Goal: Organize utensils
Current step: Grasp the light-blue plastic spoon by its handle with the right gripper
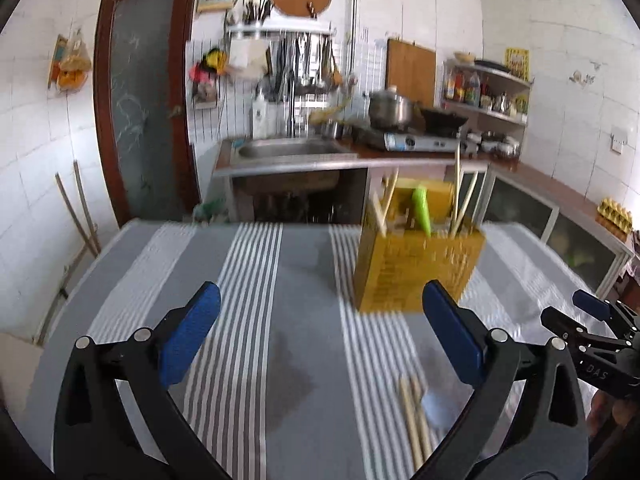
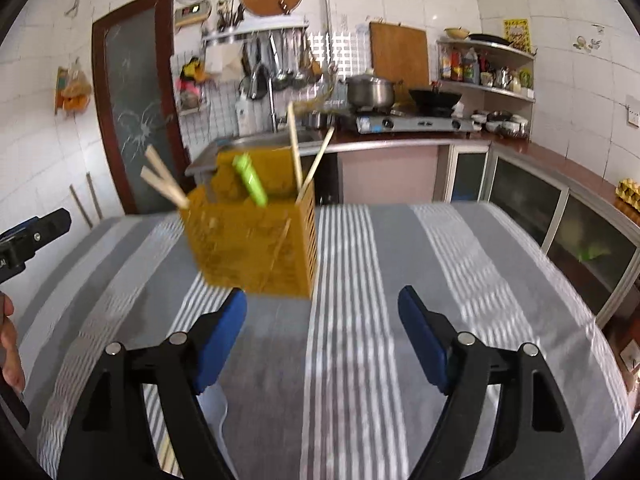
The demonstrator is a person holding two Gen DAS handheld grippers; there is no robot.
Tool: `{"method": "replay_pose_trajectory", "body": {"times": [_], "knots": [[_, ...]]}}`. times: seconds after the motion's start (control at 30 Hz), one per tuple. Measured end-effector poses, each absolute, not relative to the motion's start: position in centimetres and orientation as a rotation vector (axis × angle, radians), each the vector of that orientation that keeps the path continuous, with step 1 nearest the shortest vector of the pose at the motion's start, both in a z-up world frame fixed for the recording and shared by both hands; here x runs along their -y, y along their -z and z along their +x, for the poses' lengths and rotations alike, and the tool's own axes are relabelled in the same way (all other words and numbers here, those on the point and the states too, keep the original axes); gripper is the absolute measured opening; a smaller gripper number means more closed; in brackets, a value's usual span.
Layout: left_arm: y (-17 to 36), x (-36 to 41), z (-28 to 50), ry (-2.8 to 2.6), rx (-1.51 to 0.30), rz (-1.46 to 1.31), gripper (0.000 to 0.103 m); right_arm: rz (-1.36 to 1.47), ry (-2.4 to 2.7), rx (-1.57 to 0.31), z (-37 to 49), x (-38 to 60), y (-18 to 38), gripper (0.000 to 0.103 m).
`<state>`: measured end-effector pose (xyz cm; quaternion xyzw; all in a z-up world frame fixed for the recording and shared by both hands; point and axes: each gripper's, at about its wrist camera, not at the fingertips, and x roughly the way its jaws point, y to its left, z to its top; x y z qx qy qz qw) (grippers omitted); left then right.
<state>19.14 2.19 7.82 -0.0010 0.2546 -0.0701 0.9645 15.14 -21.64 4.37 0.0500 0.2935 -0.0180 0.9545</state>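
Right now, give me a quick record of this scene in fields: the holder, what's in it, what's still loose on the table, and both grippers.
surface: table with grey and white striped cloth
holder: yellow utensil box, upright on the cloth
in holder: chopsticks and a green utensil
loose: chopsticks on the cloth beside a pale blurred item, near the left gripper
left gripper: open, nothing between the jaws
right gripper: open, nothing between the jaws

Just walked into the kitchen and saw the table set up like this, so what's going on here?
A person holds two grippers over the striped tablecloth. The left gripper and right gripper are both open and empty. The yellow utensil holder already contains chopsticks and a green utensil. Loose chopsticks remain on the table.
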Motion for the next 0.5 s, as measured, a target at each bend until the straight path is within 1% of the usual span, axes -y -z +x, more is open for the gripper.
{"method": "replay_pose_trajectory", "body": {"times": [0.23, 0.4, 0.5], "knots": [[-1.7, -3.4, 18.3, 0.128, -0.668, 0.020, 0.098, 0.021, -0.031, -0.728, 13.7, 18.6, 0.0, 0.077], [1.2, -4.0, 18.2, 0.130, -0.753, 0.046, 0.098, -0.034, -0.068, -0.779, 13.1, 17.0, 1.4, 0.077], [2.0, -4.2, 18.4, 0.128, -0.783, 0.055, 0.098, -0.071, -0.090, -0.807, 13.2, 16.0, 2.1, 0.077]]}}
